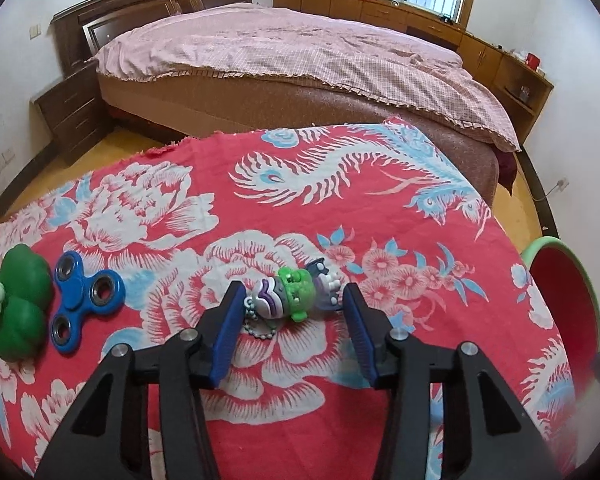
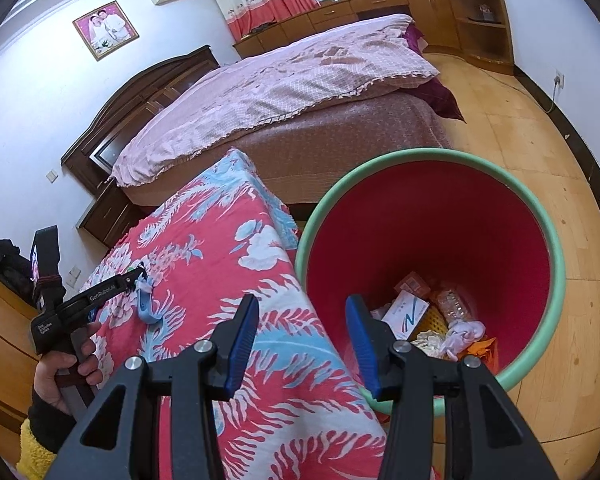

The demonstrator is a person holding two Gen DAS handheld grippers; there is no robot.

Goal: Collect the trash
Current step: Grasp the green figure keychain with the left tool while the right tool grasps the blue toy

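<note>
Behind everything stands a wide bed (image 1: 292, 56) under a pink checked cover, filling the far side of the room. In front of you a table is draped in a red cloth (image 1: 260, 360) printed with white peonies and a blue phoenix. To its right, on the wooden floor, sits a red bin (image 2: 440, 240) with a pale green rim, touching the table's edge; inside lie a white box, wrappers and crumpled paper. Your right gripper (image 2: 302, 344) hangs over the gap between table edge and bin rim, its blue pads parted about halfway with nothing between them. Your left gripper (image 1: 292, 326) points down at the cloth, its jaws partly open on either side of a small toy figure keychain (image 1: 290, 290) with a green head and a bead chain; the pads stand just beside it and are not pressing on it. Far left on the cloth lie a green squishy toy (image 1: 18, 300) and, just beside it, a blue fidget spinner (image 1: 82, 300). From the right wrist view, your left hand (image 2: 66, 368) grips the handle of that gripper.
</note>
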